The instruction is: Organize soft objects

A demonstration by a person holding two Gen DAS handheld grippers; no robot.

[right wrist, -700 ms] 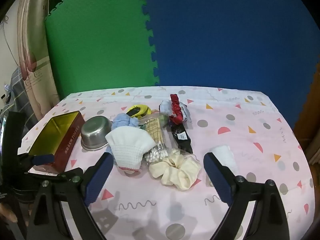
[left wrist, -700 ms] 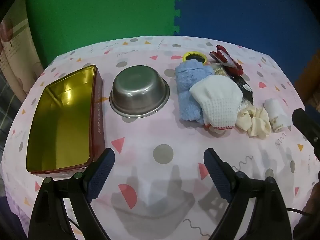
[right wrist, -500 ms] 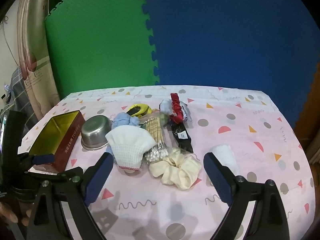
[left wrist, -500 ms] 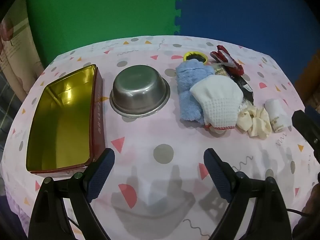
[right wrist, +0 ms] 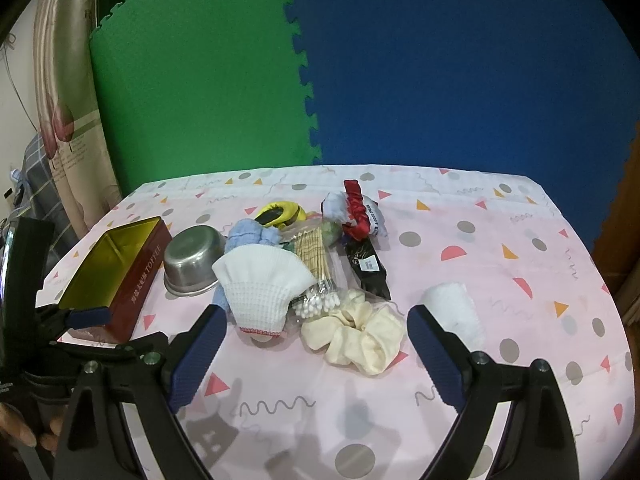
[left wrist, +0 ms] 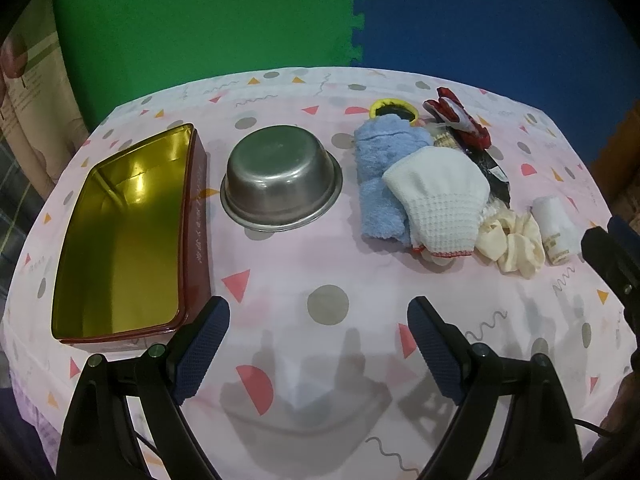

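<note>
Two tongs hang over a table point(left wrist: 280, 280) with a pink patterned cloth, both released wide and with nothing between their fingers. The left tongs point(left wrist: 318, 350) point down at bare cloth; the right tongs point(right wrist: 316, 354) are over the near part of the table, and the left ones show at the left edge of the right view.

Past the left finger of the left tongs lies the tin point(left wrist: 120, 240), open, gold inside and dark red outside. Ahead of the left tongs, a little to the left, stands the steel bowl point(left wrist: 280, 184), just beside the tin but apart from it.

The soft things lie in a heap ahead and to the right of the left tongs, and straight ahead of the right tongs. The blue towel point(left wrist: 380, 176) is nearest to the bowl. The white glove point(right wrist: 260, 284) lies partly on the towel. The cream scrunchie point(right wrist: 356, 336) is between the fingers of the right tongs, just ahead of them. The white roll point(right wrist: 456, 308) is just past their right finger point(right wrist: 436, 364). Behind the glove lie the cotton swabs point(right wrist: 316, 280), a black packet point(right wrist: 366, 266), a red scrunchie point(right wrist: 356, 212) and a yellow item point(right wrist: 280, 212).
</note>
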